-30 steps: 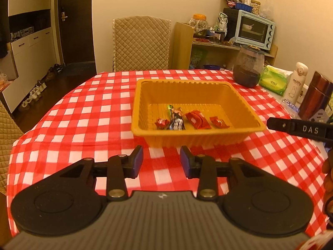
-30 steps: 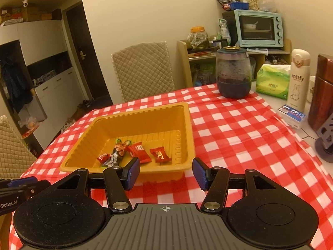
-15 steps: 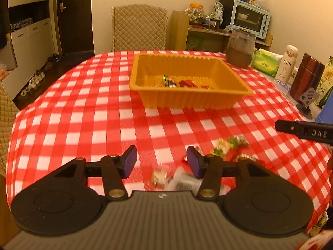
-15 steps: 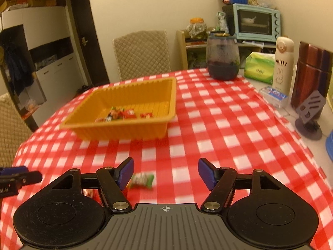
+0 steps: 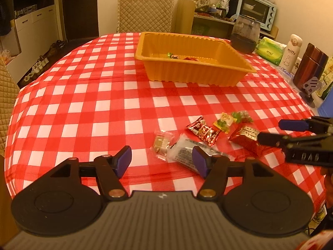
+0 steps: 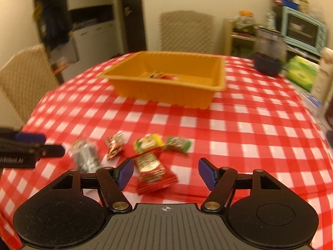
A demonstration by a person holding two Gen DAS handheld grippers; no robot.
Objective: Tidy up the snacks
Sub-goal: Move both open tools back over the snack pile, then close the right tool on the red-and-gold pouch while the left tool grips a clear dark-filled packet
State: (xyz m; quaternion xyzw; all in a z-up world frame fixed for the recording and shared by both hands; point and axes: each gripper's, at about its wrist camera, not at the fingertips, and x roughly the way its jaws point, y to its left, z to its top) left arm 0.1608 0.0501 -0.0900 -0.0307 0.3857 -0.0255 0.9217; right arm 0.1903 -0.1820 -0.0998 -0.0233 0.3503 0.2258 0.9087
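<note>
An orange tray (image 5: 195,70) (image 6: 166,91) stands mid-table with a few wrapped snacks (image 5: 181,57) inside. Several loose snacks lie nearer: a silver packet (image 5: 185,155) (image 6: 85,156), a small clear packet (image 5: 161,143), a red foil candy (image 5: 203,131) (image 6: 114,145), a yellow packet (image 5: 224,123) (image 6: 147,142), a green packet (image 5: 242,116) (image 6: 179,143) and a red-gold packet (image 5: 245,137) (image 6: 149,166). My left gripper (image 5: 162,161) (image 6: 47,143) hovers just short of the clear and silver packets, its jaws opening and untouched. My right gripper (image 6: 165,173) (image 5: 270,131) is open, with the red-gold packet between its fingers, not pressed.
A red-checked cloth covers the table (image 5: 83,95). Along the right side stand a dark jar (image 5: 245,35), a green tissue pack (image 5: 270,50), a white flask (image 5: 291,50) and a brown canister (image 5: 310,66). Quilted chairs (image 5: 145,10) (image 6: 22,77) stand at the far and left sides.
Both grippers drew back from the tray and sank toward the loose snacks near the table's front. Both sets of jaws stand wider than before.
</note>
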